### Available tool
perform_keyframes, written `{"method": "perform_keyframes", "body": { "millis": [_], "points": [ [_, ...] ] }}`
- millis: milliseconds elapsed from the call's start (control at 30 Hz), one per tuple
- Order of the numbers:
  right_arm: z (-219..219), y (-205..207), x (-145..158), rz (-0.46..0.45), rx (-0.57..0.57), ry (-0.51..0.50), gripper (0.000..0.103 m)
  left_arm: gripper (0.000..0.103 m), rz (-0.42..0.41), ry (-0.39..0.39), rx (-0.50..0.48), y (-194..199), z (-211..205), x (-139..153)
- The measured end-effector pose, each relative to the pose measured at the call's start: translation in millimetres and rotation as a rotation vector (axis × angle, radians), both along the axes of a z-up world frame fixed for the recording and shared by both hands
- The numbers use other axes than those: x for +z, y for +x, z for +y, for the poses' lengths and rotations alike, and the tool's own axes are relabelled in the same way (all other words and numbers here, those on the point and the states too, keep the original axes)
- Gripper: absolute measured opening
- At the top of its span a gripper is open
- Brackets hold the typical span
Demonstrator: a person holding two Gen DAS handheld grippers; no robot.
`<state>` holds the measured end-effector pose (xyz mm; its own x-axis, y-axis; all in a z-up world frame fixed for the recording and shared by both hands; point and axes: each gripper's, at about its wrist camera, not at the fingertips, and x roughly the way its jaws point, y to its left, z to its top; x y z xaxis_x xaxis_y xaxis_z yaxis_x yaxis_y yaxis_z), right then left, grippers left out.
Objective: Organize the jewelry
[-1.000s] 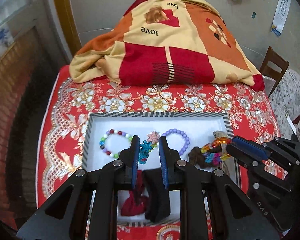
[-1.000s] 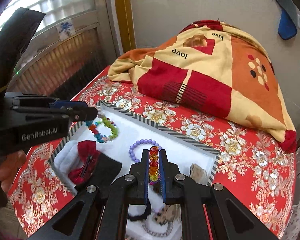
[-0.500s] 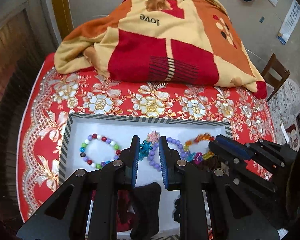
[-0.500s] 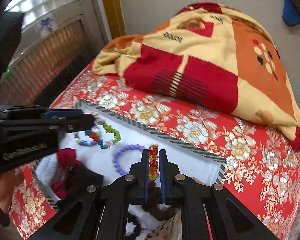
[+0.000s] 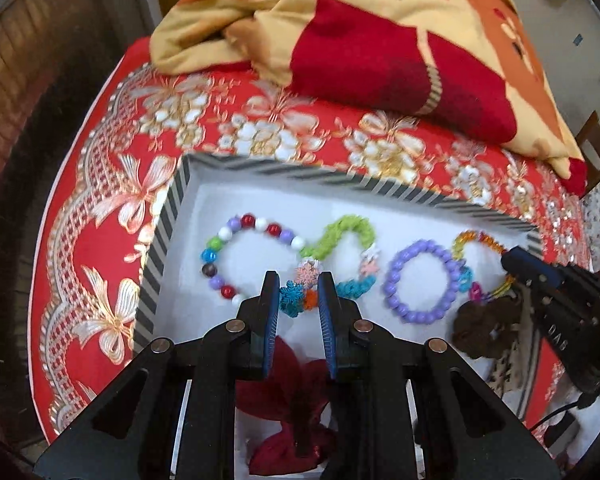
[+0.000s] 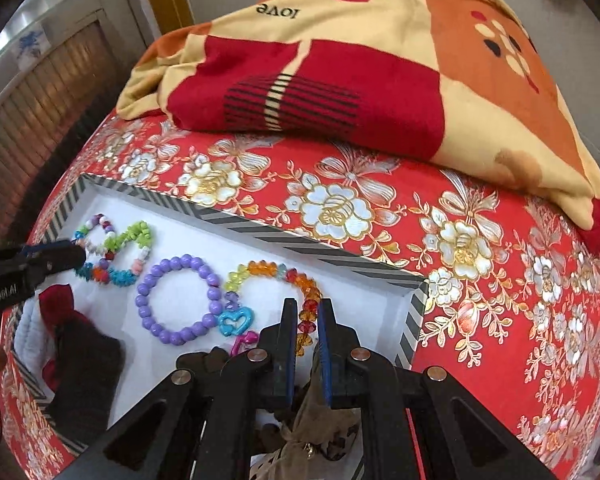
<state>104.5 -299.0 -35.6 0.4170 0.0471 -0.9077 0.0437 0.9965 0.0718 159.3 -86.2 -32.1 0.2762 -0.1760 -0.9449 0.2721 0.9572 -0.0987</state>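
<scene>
Left wrist view alone showed the whole mixed-bead bracelet (image 5: 247, 259) by the tray's (image 5: 168, 236) left wall; right wrist view alone showed the heart charms (image 6: 235, 321) and the tray's right corner. Purple bracelet (image 6: 179, 299) lay flat mid-tray, white floor bare around it and behind toward the striped rim. Both grippers pointed steeply down into the tray. Left gripper (image 5: 299, 294) pinched the snowflake bracelet (image 5: 336, 258) at its near end. Right gripper (image 6: 305, 320) was pressed together on the amber bead bracelet (image 6: 278, 272). Blanket (image 6: 360, 60) was heaped well behind.
</scene>
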Motion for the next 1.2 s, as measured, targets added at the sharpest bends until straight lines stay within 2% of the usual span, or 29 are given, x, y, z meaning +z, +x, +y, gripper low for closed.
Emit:
{"method": "perform_keyframes", "body": {
  "millis": [133,200,300,367,400,500,667,1200],
  "points": [
    [2,-2,3,-0.008,0.007,0.003,0.014,0.018,-0.003,0.007,-0.002,-5,-1,-4],
    [3,-5,5,-0.017,0.003,0.013,0.03,0.018,-0.008,0.008,0.004,-7,-2,-4],
    [3,-9,10,-0.026,-0.002,0.023,0.03,0.02,-0.012,0.023,0.006,-9,-4,-3],
    [3,-15,15,-0.036,-0.006,0.027,0.03,0.025,-0.013,0.027,0.009,-10,-4,-3],
    [4,-18,18,-0.041,-0.008,0.031,0.03,0.033,-0.01,0.025,0.011,-11,-4,-2],
    [6,-27,27,-0.062,-0.016,0.036,0.03,0.045,-0.021,0.012,0.021,-14,-2,3],
    [15,-46,43,-0.102,-0.021,0.049,0.031,0.053,-0.056,0.014,0.03,-25,1,17],
    [49,-138,65,-0.163,-0.074,0.137,0.038,0.055,-0.187,0.026,0.072,-115,25,61]
  ]
}}
